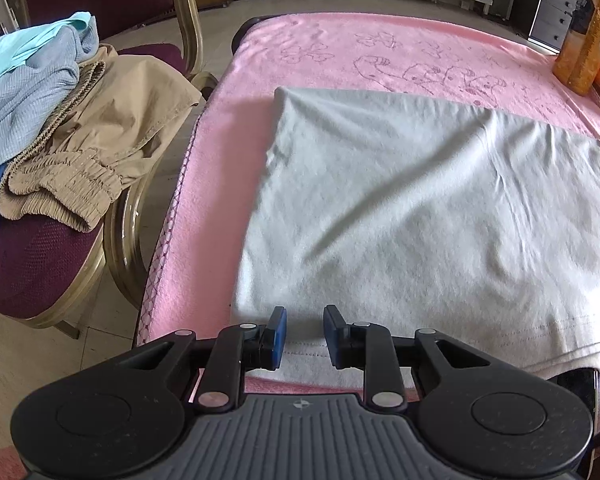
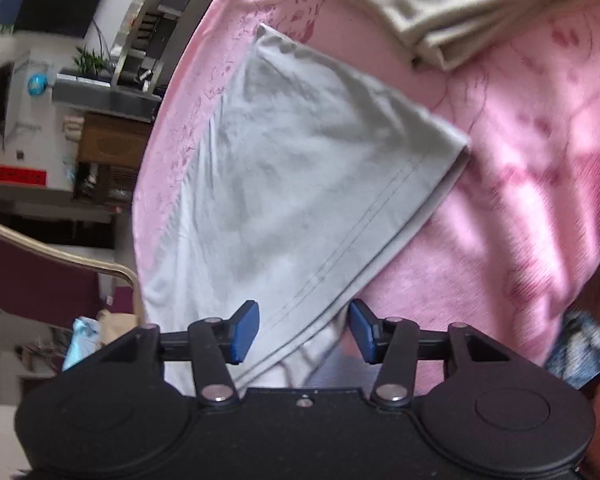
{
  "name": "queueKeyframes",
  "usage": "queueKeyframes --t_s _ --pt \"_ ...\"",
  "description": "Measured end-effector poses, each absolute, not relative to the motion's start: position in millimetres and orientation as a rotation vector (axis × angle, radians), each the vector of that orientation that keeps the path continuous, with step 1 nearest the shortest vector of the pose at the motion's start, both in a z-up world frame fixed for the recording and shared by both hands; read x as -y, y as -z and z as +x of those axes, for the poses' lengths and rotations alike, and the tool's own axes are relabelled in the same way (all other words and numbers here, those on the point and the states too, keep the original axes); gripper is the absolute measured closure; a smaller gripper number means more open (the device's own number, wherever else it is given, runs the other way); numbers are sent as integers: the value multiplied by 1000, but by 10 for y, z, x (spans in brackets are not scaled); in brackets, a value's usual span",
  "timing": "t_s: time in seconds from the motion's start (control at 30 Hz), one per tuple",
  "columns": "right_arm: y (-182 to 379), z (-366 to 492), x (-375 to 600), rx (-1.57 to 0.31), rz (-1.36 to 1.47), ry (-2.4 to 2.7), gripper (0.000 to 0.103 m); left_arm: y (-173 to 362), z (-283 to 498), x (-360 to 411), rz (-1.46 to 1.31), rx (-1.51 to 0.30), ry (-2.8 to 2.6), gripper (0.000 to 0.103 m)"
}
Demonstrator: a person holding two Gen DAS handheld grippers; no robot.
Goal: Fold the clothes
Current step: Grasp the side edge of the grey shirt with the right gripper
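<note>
Grey garment [image 1: 420, 208], folded, lies flat on the pink blanket [image 1: 228, 152]. Left gripper [image 1: 305, 336] over its near hem, jaws slightly parted, nothing pinched. Right gripper [image 2: 303, 330] spread, hem corner between the pads, not pressed.

Left gripper [image 1: 305, 336], bottom centre of its view: black linkage arms, blue pads [image 1: 278, 334] set a narrow gap apart, nothing clamped between them.

Right gripper [image 2: 303, 332], bottom centre of its view: rolled, scene tilted. Blue pads [image 2: 246, 332] stand wider apart, nothing pinched.
</note>
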State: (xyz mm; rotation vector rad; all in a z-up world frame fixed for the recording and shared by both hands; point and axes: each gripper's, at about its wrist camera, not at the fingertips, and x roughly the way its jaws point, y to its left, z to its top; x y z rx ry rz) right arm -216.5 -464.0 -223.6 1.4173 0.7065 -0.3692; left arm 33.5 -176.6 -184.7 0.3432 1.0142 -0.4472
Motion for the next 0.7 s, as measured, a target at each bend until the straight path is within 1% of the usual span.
queueKeyframes --t_s 0.07,0.17,0.2,0.27,0.5,0.6,0.7 --pt "2321 -2171 4627 -676 1489 355 53 1848 344 1760 340 -1016 445 77" --pt "2448 -2264 4634 -543 1596 382 54 1839 314 1752 336 -1017 440 77" --pt "2463 -2302 4651 -503 1605 408 57 1834 303 1748 334 -1017 438 77" --pt "2472 -2367 4691 -440 1604 460 57 1831 311 1734 327 -1018 434 77" --pt "2646 -2097 4620 -554 1676 224 56 1824 329 1720 322 -1019 431 77" --pt "2600 -2186 4676 -458 1667 305 56 1814 346 1697 306 -1027 428 77" --pt "2521 -2261 4752 -415 1608 389 56 1800 356 1686 300 -1030 431 77"
